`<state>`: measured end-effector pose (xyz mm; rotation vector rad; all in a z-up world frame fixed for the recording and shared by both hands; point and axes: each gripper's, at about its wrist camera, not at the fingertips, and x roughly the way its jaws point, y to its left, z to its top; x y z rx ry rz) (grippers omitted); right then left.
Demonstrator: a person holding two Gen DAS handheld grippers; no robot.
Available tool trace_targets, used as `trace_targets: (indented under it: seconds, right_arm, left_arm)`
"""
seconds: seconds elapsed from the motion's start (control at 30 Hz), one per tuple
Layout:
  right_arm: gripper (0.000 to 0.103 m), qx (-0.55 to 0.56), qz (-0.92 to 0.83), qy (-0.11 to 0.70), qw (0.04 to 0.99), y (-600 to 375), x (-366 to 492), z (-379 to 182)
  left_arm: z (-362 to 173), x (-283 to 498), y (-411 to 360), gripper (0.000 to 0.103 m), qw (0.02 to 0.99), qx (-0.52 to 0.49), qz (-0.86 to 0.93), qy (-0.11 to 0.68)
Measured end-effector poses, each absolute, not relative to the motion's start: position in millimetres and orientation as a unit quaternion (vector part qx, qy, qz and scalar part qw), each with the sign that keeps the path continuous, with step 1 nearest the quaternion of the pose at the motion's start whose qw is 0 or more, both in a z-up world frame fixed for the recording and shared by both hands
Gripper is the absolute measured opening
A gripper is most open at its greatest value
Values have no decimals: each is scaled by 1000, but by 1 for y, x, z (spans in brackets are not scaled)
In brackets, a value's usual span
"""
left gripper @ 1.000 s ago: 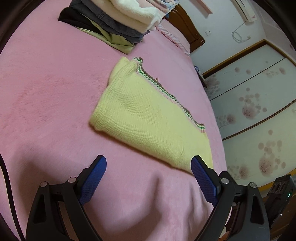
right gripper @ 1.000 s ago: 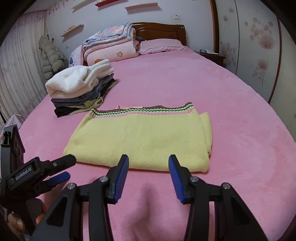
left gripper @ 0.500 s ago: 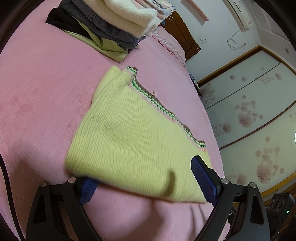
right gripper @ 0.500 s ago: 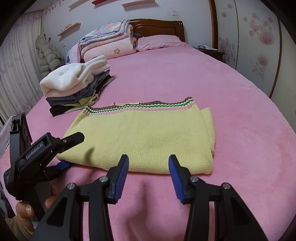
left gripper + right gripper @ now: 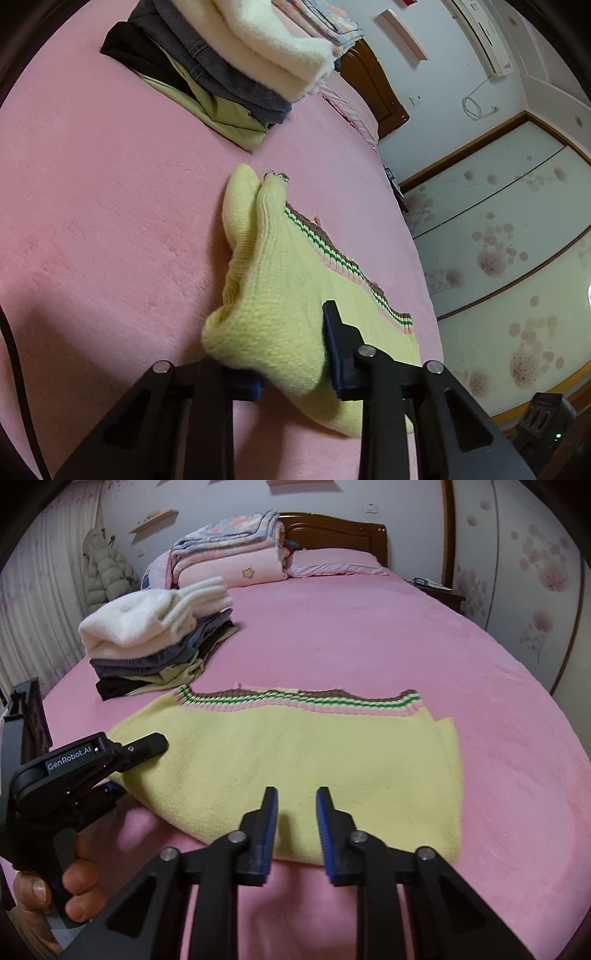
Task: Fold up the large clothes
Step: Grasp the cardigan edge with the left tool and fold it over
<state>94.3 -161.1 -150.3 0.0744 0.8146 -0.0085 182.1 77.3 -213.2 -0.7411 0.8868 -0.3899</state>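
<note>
A folded yellow knit sweater with a green, pink and brown striped hem lies on the pink bed. My left gripper is shut on the sweater's near left corner, which is bunched and lifted off the bed. The left gripper also shows in the right wrist view at the sweater's left edge. My right gripper is open and empty, its blue pads just over the sweater's near edge, not touching it.
A stack of folded clothes topped by a white fleece sits at the back left of the sweater; it also shows in the left wrist view. Folded quilts and a pillow lie by the wooden headboard. Wardrobe doors stand on the right.
My left gripper moved onto the sweater's left corner, closed on it and lifted it into a bunch. My right gripper moved forward to the sweater's near edge, still open.
</note>
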Motion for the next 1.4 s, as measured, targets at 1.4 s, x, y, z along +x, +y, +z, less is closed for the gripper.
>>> trace_targets:
  seconds: [1.4]
  right_arm:
    - [2,237,-28,458,856,-313,24,-184]
  left_arm:
    - [-165,103,-202,13,854,249,-301,344]
